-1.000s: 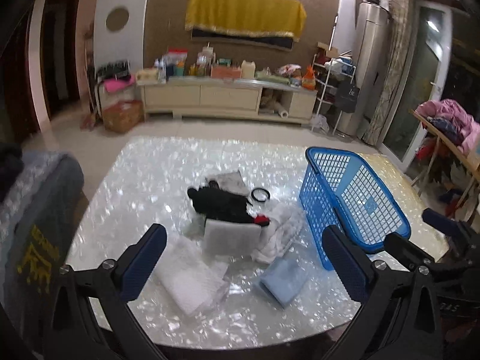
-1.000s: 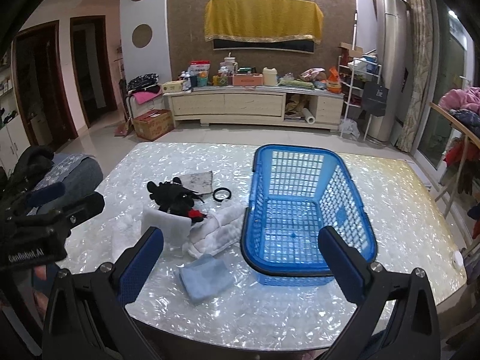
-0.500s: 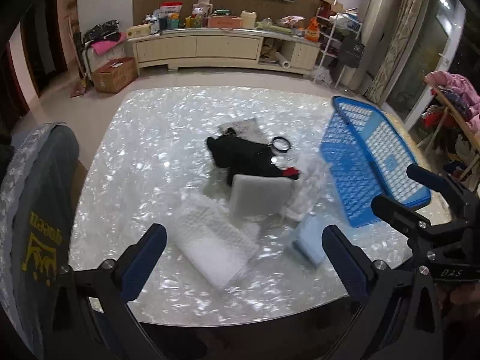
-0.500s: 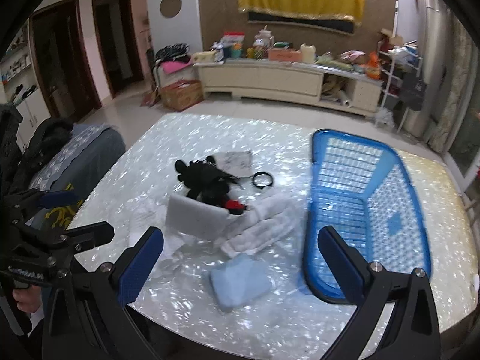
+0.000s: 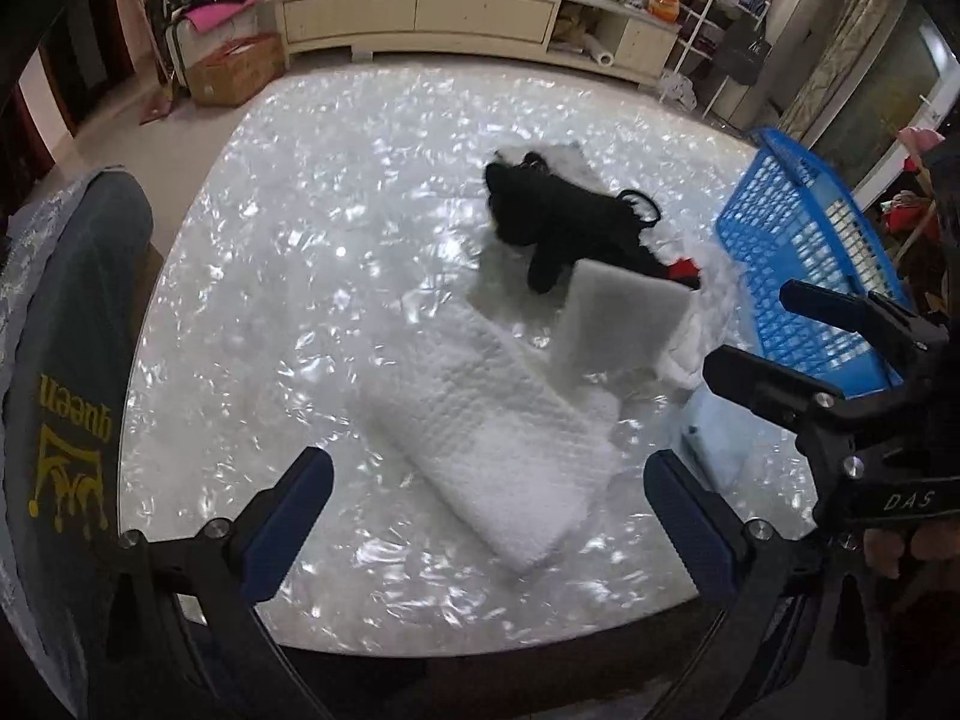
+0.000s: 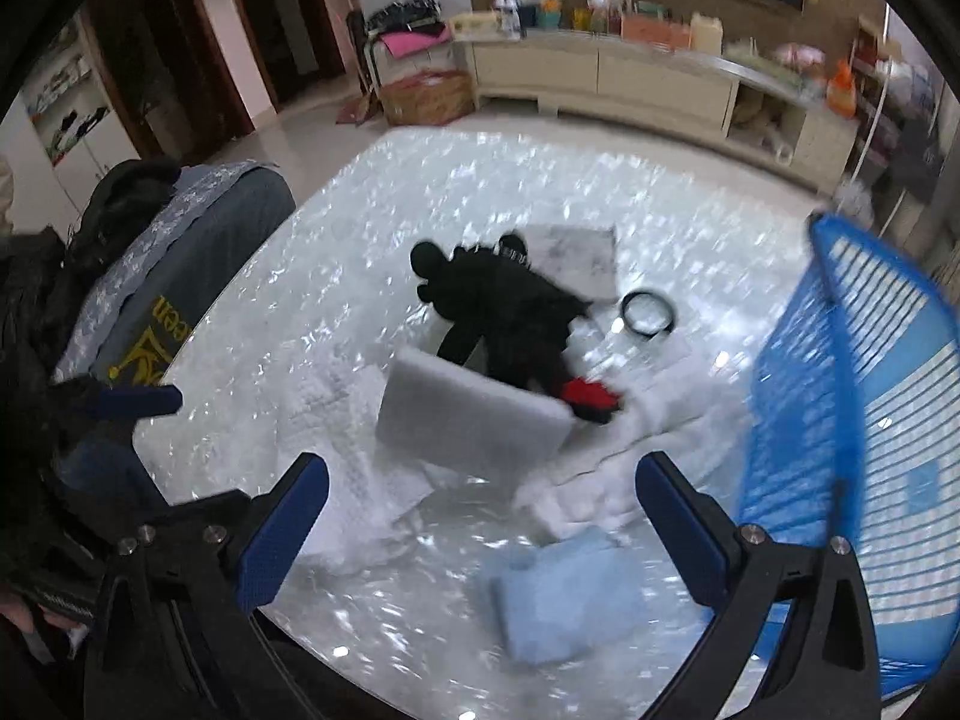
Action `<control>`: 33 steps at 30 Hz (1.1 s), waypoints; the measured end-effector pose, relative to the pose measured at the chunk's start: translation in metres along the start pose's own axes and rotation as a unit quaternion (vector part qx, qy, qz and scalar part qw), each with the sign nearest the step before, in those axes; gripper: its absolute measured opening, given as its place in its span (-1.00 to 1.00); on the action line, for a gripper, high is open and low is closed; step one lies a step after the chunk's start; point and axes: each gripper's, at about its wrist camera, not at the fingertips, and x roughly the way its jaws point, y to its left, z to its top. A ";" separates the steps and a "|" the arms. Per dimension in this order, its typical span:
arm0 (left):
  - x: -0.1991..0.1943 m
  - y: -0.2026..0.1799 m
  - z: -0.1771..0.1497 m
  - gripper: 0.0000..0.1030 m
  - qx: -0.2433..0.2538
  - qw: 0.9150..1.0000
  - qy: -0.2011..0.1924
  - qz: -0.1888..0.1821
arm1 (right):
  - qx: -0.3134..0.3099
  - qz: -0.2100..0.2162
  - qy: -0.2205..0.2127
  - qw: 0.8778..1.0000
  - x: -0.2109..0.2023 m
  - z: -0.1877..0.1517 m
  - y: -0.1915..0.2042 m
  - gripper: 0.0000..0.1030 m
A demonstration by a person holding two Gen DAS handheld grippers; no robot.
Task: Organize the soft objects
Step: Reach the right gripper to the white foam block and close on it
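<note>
A pile of soft things lies on the shiny white table (image 5: 312, 252): a white bubble-wrap sheet (image 5: 498, 444), a grey foam pad (image 5: 618, 324) (image 6: 468, 420), a black plush toy (image 5: 564, 222) (image 6: 504, 312), a white towel (image 6: 636, 432) and a light blue cloth (image 6: 564, 594). A blue plastic basket (image 5: 804, 264) (image 6: 870, 420) stands to the right. My left gripper (image 5: 489, 510) is open above the bubble wrap. My right gripper (image 6: 480, 516) is open above the foam pad and blue cloth; it also shows in the left wrist view (image 5: 774, 336).
A black ring (image 6: 647, 313) and a grey sheet (image 6: 576, 252) lie behind the plush toy. A chair with a dark cover (image 5: 72, 360) stands at the table's left edge. A long cabinet (image 5: 420, 12) stands against the far wall.
Both grippers have moved forward and down toward the pile, which now fills more of each view. Both stay open; nothing on the table has moved.
</note>
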 end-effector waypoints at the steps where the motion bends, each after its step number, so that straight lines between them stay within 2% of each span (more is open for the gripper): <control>1: 0.005 0.003 0.001 1.00 0.001 1.000 0.003 0.005 | 0.005 0.003 0.006 1.000 0.007 0.001 0.000 1.00; 5: 0.016 0.009 0.001 0.99 0.008 1.000 0.003 0.013 | -0.033 -0.013 0.014 0.999 0.025 0.005 0.008 0.85; 8: 0.026 0.014 -0.001 0.88 0.011 1.000 0.008 0.018 | -0.065 -0.032 0.022 0.997 0.037 0.006 0.012 0.82; 15: 0.049 0.025 -0.003 0.84 0.002 1.000 0.027 0.010 | -0.156 -0.097 0.018 0.983 0.060 0.000 0.023 0.81; 18: 0.057 0.030 -0.004 0.84 -0.004 0.999 0.036 0.008 | -0.201 -0.108 0.018 0.974 0.069 -0.003 0.033 0.81; 21: 0.064 0.034 -0.004 0.84 -0.007 0.999 0.044 0.006 | -0.227 -0.095 0.032 0.969 0.080 -0.002 0.035 0.78; 22: 0.066 0.035 -0.005 0.84 -0.009 0.999 0.048 0.007 | -0.234 -0.094 0.037 0.967 0.084 -0.001 0.035 0.68; 23: 0.068 0.036 -0.006 0.84 -0.010 0.999 0.050 0.006 | -0.239 -0.092 0.039 0.966 0.087 -0.001 0.036 0.42; 25: 0.072 0.039 -0.007 0.84 -0.016 0.998 0.055 0.002 | -0.244 -0.085 0.049 0.965 0.092 0.000 0.035 0.13; 29: 0.077 0.040 -0.008 0.84 -0.022 0.998 0.060 -0.009 | -0.224 -0.048 0.078 0.970 0.098 -0.002 0.027 -0.05; 33: 0.081 0.038 -0.004 0.84 -0.020 0.998 0.055 -0.013 | -0.194 -0.015 0.085 0.977 0.096 -0.003 0.018 -0.20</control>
